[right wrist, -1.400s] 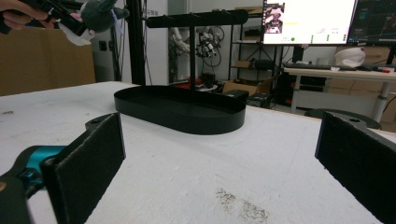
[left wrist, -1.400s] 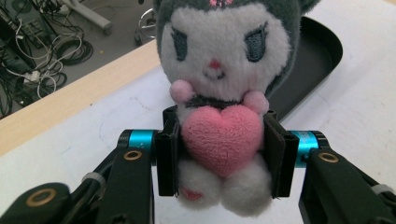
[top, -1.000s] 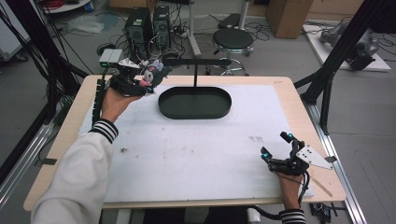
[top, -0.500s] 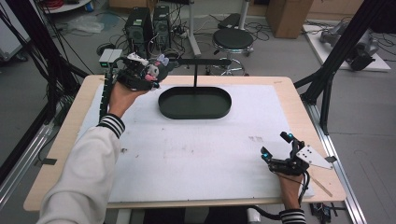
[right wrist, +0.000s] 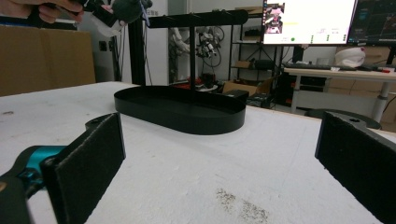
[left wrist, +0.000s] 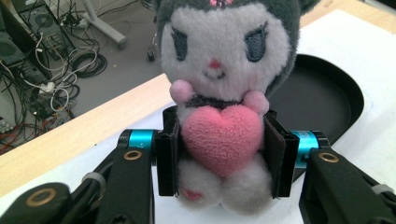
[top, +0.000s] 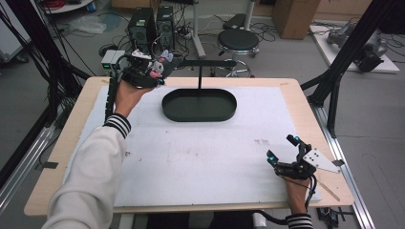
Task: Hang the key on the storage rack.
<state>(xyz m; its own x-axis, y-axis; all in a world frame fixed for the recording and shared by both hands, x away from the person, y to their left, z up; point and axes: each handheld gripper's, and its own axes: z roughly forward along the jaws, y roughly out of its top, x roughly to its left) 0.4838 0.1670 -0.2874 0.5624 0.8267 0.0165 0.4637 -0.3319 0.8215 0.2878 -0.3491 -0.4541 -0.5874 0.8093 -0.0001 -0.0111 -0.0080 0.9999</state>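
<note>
A grey and white plush doll [left wrist: 224, 88] with a pink heart on its chest sits between the jaws of my left gripper [left wrist: 221, 156], which is shut on its body. In the high view that gripper [top: 160, 67] holds the plush doll [top: 155, 68] in the air at the table's far left, beside the left end of the stand's crossbar [top: 205, 63]. The black oval tray [top: 199, 105] of the stand lies on the white mat. My right gripper [top: 282, 148] rests low at the table's near right, open with nothing between its pads [right wrist: 91, 158].
A thin black post [top: 199, 76] rises from the tray to the crossbar. The wooden table edge [top: 305, 100] frames the white mat [top: 191, 152]. Behind the table are computer towers [top: 153, 24], a stool [top: 239, 40] and cables on the floor.
My left gripper has lifted the plush doll and carried it right and away from the person, toward the crossbar's left end. The right gripper has stayed put.
</note>
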